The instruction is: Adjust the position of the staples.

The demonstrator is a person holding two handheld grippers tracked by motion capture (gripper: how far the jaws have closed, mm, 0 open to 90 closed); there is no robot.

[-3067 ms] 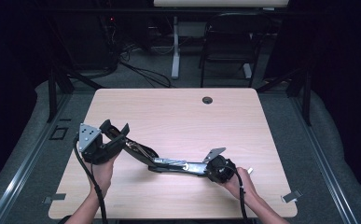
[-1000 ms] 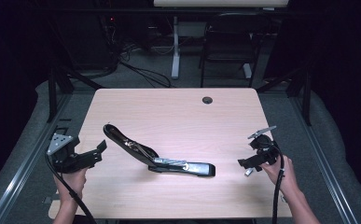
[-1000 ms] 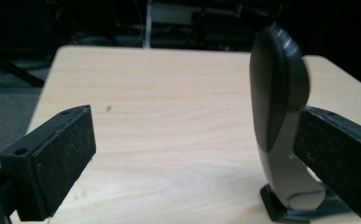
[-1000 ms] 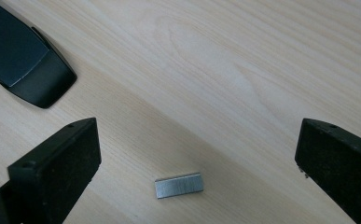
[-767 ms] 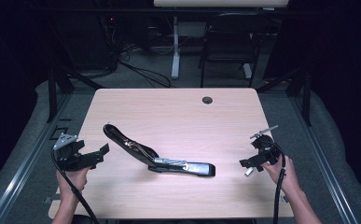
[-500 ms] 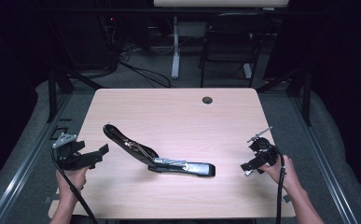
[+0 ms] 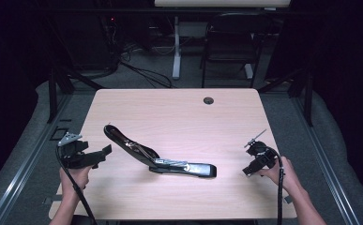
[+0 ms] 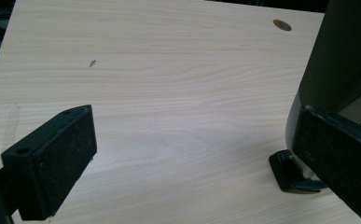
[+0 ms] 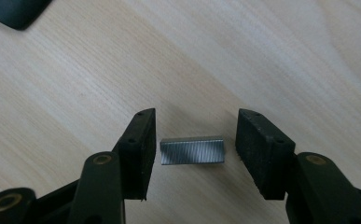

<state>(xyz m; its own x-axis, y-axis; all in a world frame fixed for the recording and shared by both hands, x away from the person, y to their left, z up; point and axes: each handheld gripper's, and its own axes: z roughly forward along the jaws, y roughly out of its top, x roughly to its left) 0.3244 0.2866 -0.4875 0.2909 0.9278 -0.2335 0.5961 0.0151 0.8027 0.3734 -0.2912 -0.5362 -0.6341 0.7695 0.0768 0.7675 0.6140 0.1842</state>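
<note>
- Right gripper view: my right claw (image 9: 192,151) is spread, jaws flanking a staple strip (image 9: 193,150) lying on the counter (image 9: 75,84), not touching.
- My left claw (image 8: 192,154) is spread beside the opened stapler (image 7: 160,157).

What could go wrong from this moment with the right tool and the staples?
1. The staple strip lies flat on the table between the open jaws of the right tool, untouched; a thin strip like this may slip or tip as the jaws close.
2. A hard squeeze could break the strip apart.
3. The opened stapler rests unheld, with the left tool open beside it, so it may shift during loading.
</note>
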